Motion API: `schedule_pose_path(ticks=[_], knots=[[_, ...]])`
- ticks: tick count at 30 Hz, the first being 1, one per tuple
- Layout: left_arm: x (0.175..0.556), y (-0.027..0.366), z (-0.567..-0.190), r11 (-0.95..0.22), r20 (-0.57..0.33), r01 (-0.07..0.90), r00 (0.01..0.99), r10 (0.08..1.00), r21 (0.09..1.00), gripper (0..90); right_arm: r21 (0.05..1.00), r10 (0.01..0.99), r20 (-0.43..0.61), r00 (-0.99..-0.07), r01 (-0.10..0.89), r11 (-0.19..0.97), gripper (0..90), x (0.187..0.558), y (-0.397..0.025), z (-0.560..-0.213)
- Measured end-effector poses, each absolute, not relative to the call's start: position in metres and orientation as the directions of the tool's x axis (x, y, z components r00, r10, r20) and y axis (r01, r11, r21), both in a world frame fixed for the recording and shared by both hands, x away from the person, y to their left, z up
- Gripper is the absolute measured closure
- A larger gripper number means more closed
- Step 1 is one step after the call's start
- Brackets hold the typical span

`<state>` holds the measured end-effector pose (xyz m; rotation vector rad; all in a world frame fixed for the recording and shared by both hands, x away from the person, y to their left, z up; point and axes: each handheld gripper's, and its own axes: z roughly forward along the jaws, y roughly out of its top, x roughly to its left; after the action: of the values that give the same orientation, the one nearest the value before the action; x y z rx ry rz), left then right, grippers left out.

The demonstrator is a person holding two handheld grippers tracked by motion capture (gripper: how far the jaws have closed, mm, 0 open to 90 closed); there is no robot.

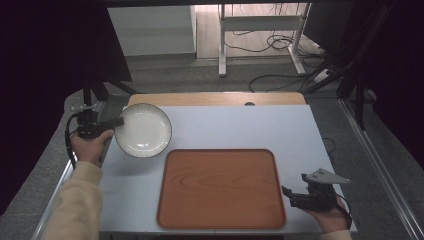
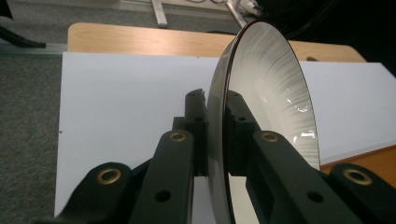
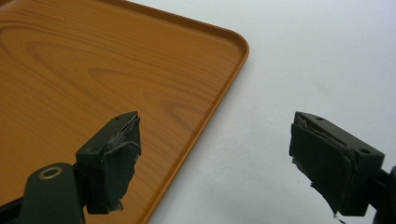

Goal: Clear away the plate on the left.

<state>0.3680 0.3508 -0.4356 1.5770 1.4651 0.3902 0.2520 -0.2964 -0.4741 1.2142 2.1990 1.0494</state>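
My left gripper is closed on the rim of the plate. In the left gripper view the two black jaws stand on either side of the plate edge, one against the underside and one against the inner face, with the rim pinched between them. The plate is white with fine ribbing on its inner wall and a thin dark line along its rim. In that view it stands on edge and tilted, its hollow face turned to the right.

In the high view the plate is at the far left of the white sheet that covers the table, its hollow face turned toward the camera above. My left hand holds the gripper at the table's left edge, and the sleeve runs up from the bottom of the view.

The wooden tray lies flat on the sheet, near the front edge and close to the middle. The plate is beyond the tray's far left corner, just beside it; I cannot tell whether the two overlap.

My right gripper is wide open and holds nothing. In the right gripper view one jaw is over the tray, near its rounded corner, and the other is over the bare white sheet. In the high view this gripper sits just off the tray's right edge, near the front, in my right hand, with the grey three-cornered plate on top.
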Motion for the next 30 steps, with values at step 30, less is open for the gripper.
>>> schedule_pose_path(ticks=[30], knots=[[0.313,0.341,-0.426,0.233,-0.434,0.496,0.340,0.834,0.836,82.5,0.777,0.844,-0.002,-0.536,0.531,0.339,16.7,0.250,-0.297,-0.475]])
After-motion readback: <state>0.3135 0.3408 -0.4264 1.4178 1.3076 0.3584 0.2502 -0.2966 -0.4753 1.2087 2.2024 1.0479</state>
